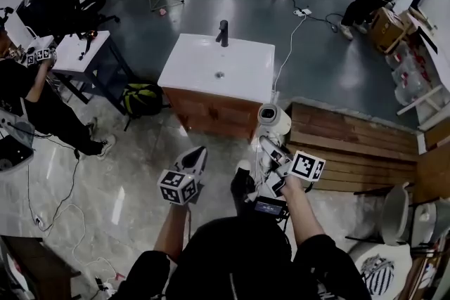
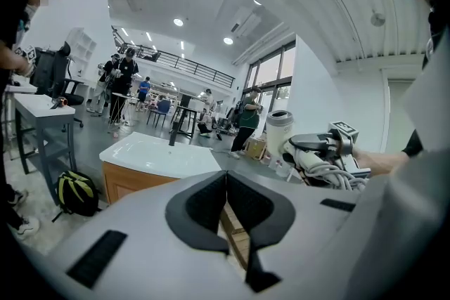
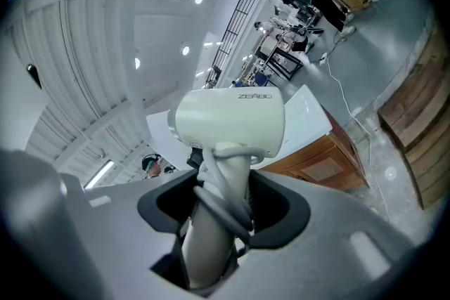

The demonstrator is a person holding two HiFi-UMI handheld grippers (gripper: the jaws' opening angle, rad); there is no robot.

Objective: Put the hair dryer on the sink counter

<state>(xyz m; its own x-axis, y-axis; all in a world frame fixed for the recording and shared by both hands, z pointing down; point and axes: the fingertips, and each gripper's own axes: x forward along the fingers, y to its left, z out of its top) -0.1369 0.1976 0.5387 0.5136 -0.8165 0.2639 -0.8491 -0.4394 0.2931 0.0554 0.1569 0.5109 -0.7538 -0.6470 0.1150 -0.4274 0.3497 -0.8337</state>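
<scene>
So far the hair dryer [image 3: 228,123] is only in the air: the right claw [image 3: 221,218] pinches its cord-wrapped handle, well short of the sink tabletop [image 1: 193,56] at 12 o'clock. The left claw [image 2: 226,211] is pressed together, empty. Carrying, setting down and letting go appear to remain. Bare floor lies between person and cabinet; a wooden platform [image 1: 351,144] crowds the 3 o'clock side, a backpack [image 1: 143,98] the 9 o'clock side. The basin [image 1: 219,70] fills the tabletop's middle, the faucet [image 1: 223,31] its far edge, so the flat near rim looks likeliest for landing.

White hair dryer [image 3: 228,124], cord-wrapped handle
</scene>
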